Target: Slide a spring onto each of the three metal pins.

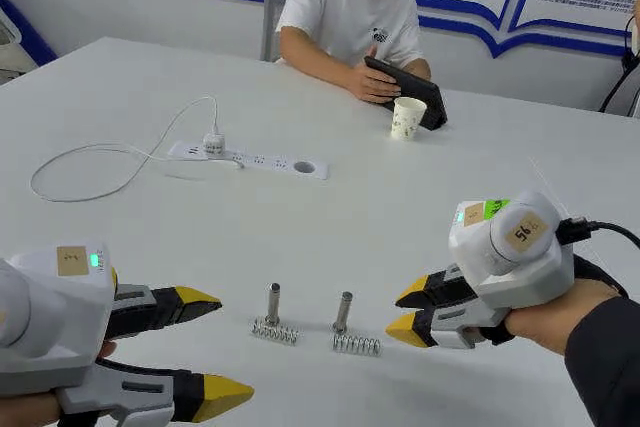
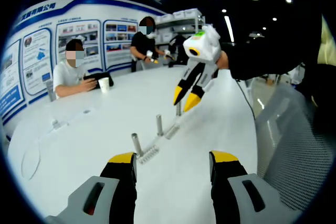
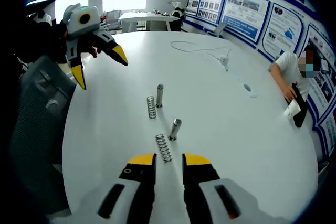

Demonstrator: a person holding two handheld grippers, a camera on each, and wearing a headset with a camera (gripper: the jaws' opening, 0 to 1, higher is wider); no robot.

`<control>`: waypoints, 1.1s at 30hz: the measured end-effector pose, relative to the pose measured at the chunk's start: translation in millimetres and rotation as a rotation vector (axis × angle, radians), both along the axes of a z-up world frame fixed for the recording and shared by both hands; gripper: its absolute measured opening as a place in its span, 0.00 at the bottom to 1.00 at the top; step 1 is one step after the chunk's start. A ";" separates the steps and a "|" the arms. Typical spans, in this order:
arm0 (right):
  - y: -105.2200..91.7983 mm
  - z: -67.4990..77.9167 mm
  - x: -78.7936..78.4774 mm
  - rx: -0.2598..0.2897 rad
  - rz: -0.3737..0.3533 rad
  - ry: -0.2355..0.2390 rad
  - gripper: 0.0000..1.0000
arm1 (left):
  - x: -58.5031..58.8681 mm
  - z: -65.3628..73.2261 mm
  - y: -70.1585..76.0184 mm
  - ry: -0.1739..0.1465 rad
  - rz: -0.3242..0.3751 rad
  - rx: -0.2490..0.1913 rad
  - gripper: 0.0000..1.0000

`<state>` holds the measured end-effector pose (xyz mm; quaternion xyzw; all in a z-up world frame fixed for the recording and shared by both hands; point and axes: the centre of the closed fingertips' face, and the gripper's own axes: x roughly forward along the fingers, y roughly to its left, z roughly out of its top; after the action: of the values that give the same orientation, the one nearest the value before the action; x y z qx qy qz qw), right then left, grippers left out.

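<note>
Two metal pins stand upright on the white table, the left pin (image 1: 272, 303) and the right pin (image 1: 343, 311). In front of each lies a spring on its side, one spring (image 1: 275, 331) by the left pin and one spring (image 1: 357, 344) by the right pin. My left gripper (image 1: 212, 345) is open at the lower left, jaws pointing at the pins and holding nothing. My right gripper (image 1: 405, 312) is open just right of the right pin, its jaws a little apart and holding nothing. In the left gripper view a third pin (image 2: 178, 109) stands by the right gripper's tips (image 2: 185, 98).
A white power strip (image 1: 260, 159) with a plugged cable (image 1: 85, 159) lies mid-table. A paper cup (image 1: 406, 117) stands further back beside a seated person holding a dark tablet (image 1: 405, 89). Bare white tabletop (image 1: 330, 237) surrounds the pins.
</note>
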<state>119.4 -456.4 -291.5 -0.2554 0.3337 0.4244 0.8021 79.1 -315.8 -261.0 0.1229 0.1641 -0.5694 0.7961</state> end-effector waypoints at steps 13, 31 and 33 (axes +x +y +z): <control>6.0 -27.3 -0.7 -0.029 0.043 0.059 0.19 | -0.6 -1.4 -0.5 0.004 -0.002 0.007 0.57; 7.6 -50.7 4.8 -0.116 0.112 0.100 0.16 | -1.6 -5.2 -0.6 0.014 -0.004 0.011 0.56; 6.5 -53.1 6.0 -0.121 0.115 0.106 0.16 | -1.9 -5.9 -1.0 0.014 -0.006 0.013 0.55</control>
<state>125.4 -450.0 -344.7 -0.2994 0.3856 0.4618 0.7406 77.2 -316.8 -266.8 0.1246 0.1731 -0.5714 0.7925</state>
